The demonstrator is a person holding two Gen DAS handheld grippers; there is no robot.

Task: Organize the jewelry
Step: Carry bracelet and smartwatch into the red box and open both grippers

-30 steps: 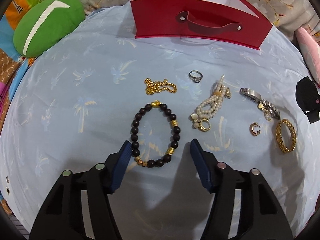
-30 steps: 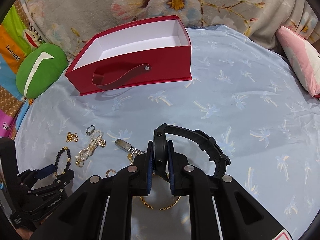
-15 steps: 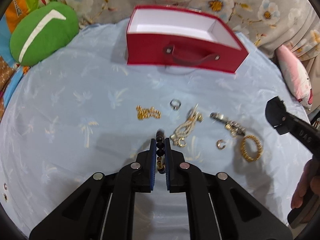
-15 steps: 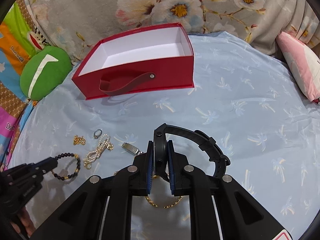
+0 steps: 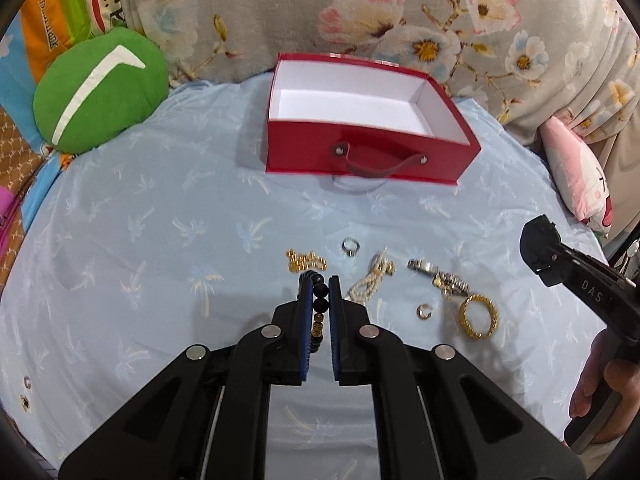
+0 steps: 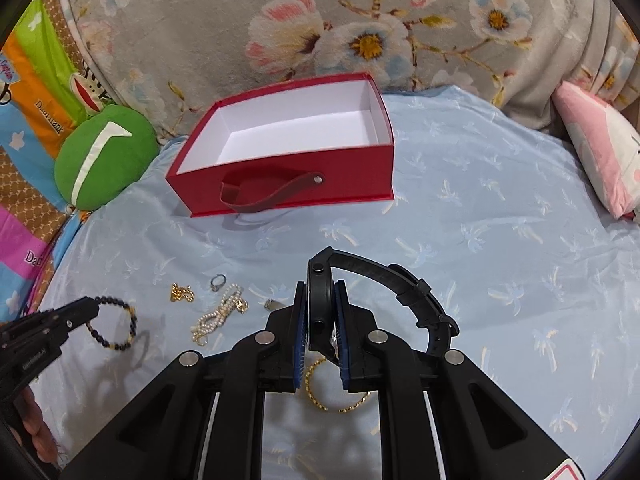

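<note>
We pinch the black bead bracelet (image 5: 319, 303) in the left gripper (image 5: 319, 294), jaws nearly closed, the loop hanging above the blue sheet (image 5: 160, 240). Our right gripper (image 6: 321, 312) clamps the black watch (image 6: 320, 300) at its case, strap arching toward 3 o'clock. The red box (image 5: 360, 156) at 12 o'clock shows only its white lining.

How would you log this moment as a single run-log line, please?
left gripper: shut on beaded bracelet, lifted | right gripper: shut on black watch | red box: open, empty
</note>
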